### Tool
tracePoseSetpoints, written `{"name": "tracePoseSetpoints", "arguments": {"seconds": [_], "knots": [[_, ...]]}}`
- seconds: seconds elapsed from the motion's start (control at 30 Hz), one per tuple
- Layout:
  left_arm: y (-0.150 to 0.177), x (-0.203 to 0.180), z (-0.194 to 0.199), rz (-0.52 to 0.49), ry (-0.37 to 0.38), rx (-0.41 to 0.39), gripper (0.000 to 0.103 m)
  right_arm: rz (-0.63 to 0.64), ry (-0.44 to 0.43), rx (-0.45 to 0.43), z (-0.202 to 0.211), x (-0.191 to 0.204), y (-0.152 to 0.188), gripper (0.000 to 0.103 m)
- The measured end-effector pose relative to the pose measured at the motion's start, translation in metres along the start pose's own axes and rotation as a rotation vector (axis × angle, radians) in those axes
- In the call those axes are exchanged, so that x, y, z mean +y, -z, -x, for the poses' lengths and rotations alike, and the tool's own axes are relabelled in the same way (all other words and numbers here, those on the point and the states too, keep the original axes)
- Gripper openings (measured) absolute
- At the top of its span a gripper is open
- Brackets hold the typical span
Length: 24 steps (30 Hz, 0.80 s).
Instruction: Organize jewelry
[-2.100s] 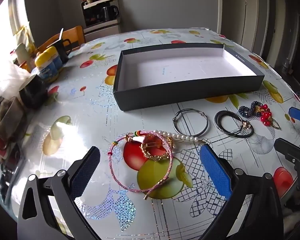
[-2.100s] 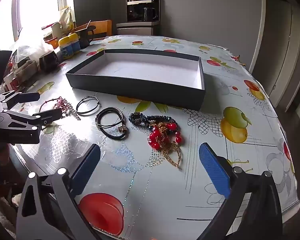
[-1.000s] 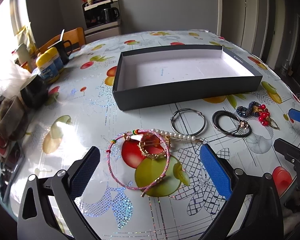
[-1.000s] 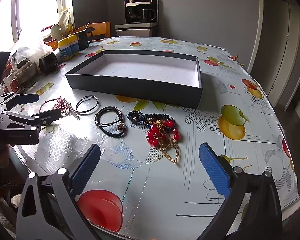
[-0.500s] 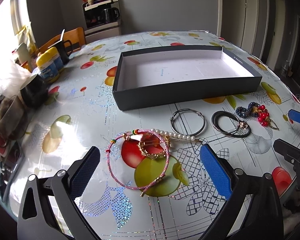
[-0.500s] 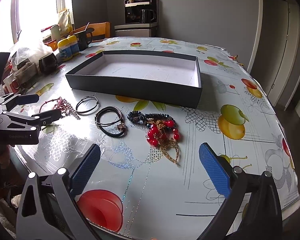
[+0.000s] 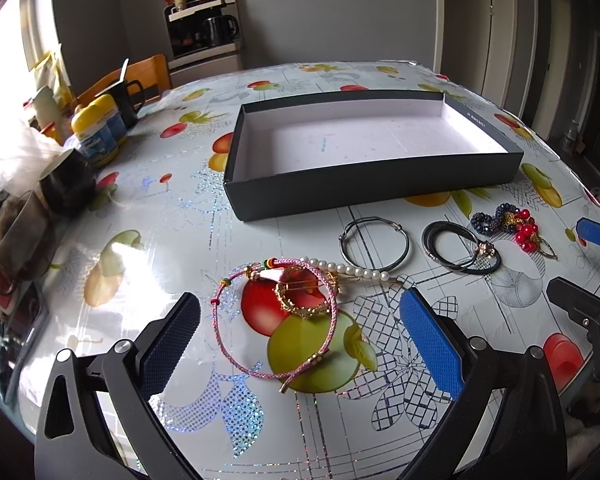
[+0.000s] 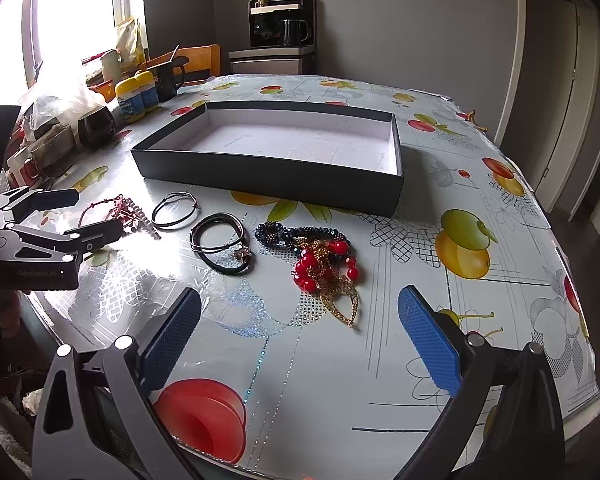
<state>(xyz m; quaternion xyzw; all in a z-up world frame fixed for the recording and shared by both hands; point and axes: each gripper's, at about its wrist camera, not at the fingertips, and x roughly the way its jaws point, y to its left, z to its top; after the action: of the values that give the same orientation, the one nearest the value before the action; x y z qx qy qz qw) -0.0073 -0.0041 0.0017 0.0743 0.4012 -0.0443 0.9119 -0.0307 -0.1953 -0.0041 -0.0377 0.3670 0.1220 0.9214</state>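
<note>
Jewelry (image 7: 288,304) lies unmoved beside the box (image 7: 372,192); both grippers' jaws stay wide, holding nothing.

Blown-out window (image 8: 80,0) at left, glare on glossy tablecloth (image 7: 148,264), fisheye-bent edges

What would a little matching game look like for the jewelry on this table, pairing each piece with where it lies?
Things:
1. pink braided cord bracelet
2. thin dark metal bangle
3. red bead and gold chain necklace
4. shallow black cardboard box with white inside

Places:
A. nearest the right gripper, beside the dark blue beads
B. behind all the jewelry, nothing in it
C. between the pearl strand and the black cord loops
D. right in front of the left gripper, around a gold ring-shaped piece

Pairs: 1-D, 2-C, 3-A, 4-B
</note>
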Motion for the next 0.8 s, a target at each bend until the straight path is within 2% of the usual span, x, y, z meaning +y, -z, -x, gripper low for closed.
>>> {"name": "tracePoseSetpoints", "arguments": {"seconds": [0.8], "knots": [[0.001,-0.002,-0.003,-0.007,0.008,0.008,0.101,-0.032,0.019,0.013,-0.012,-0.014,-0.004,0.097]]}}
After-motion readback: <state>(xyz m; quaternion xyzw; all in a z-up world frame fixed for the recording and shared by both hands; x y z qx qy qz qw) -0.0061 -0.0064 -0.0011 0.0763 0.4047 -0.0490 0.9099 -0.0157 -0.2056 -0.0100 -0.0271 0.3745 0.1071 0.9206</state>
